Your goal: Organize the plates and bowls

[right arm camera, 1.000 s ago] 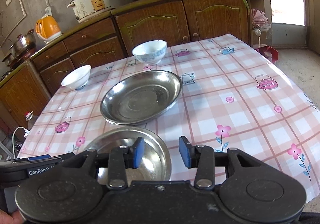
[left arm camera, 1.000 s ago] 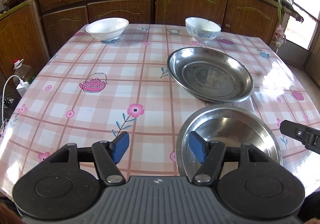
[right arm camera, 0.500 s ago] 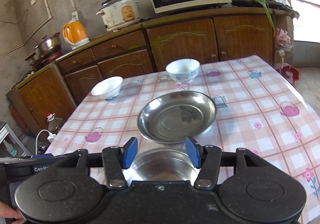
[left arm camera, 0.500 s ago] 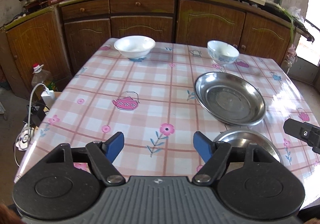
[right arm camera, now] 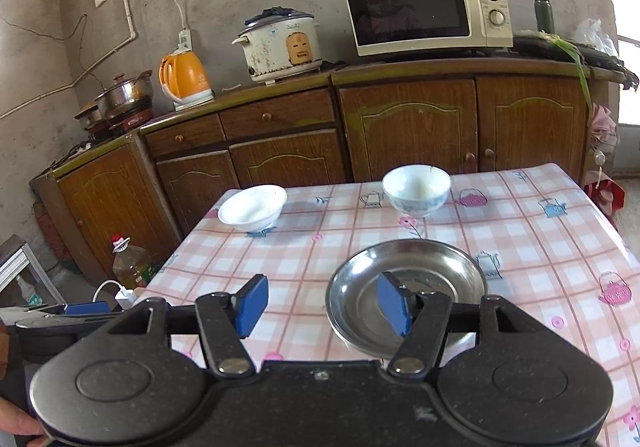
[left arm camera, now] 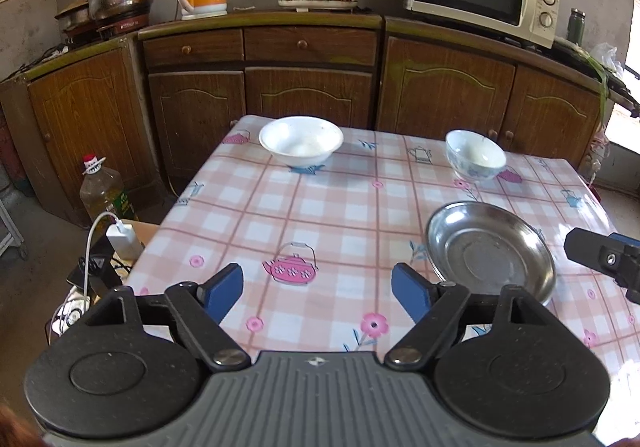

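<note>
1. At 9 o'clock: left gripper [left arm camera: 318, 293], up off the table [left arm camera: 340, 215], jaws opening wide, nothing between the blue pads.
2. At 11 o'clock, far side: white bowl [left arm camera: 301, 141], upright.
3. At 1 o'clock, far side: blue-patterned bowl [left arm camera: 475, 155], upright, well apart from the white one.
4. At 3 o'clock, nearer: steel plate [left arm camera: 490, 253], flat on the checked cloth.
5. Farthest right: right gripper [right arm camera: 322, 303], above the table, jaws opening too, holding nothing; steel plate behind its right pad.
</note>
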